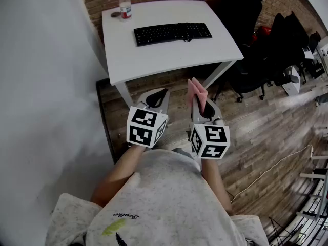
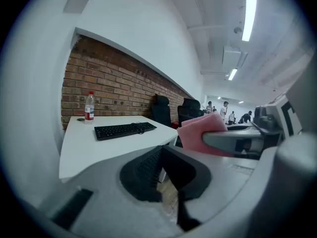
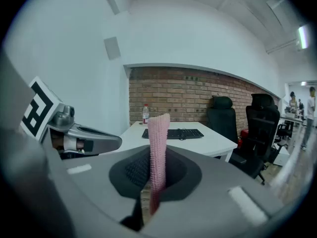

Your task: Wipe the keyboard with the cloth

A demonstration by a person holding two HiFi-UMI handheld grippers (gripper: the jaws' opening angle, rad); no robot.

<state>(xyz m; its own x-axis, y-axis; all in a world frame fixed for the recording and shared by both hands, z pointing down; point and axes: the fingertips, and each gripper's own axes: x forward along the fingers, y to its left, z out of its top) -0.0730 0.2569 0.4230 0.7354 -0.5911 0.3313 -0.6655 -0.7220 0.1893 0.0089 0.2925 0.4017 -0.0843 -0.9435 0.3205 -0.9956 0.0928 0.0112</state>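
The black keyboard (image 1: 172, 33) lies on the white table (image 1: 154, 58), well ahead of both grippers; it also shows in the left gripper view (image 2: 124, 129) and the right gripper view (image 3: 173, 133). My right gripper (image 1: 201, 109) (image 3: 157, 157) is shut on a pink cloth (image 1: 196, 93) (image 3: 158, 130) that stands up from the jaws. The cloth (image 2: 200, 133) shows at the right of the left gripper view too. Beside it my left gripper (image 1: 159, 95) (image 2: 162, 152) is shut with nothing in it. Both hang over the wooden floor, short of the table.
A water bottle (image 1: 125, 4) (image 2: 89, 106) with a small cap (image 1: 115, 15) next to it stands at the table's far left corner. Black office chairs (image 1: 246, 14) crowd the table's right side. A white wall (image 1: 46, 86) runs along the left, brick behind the table.
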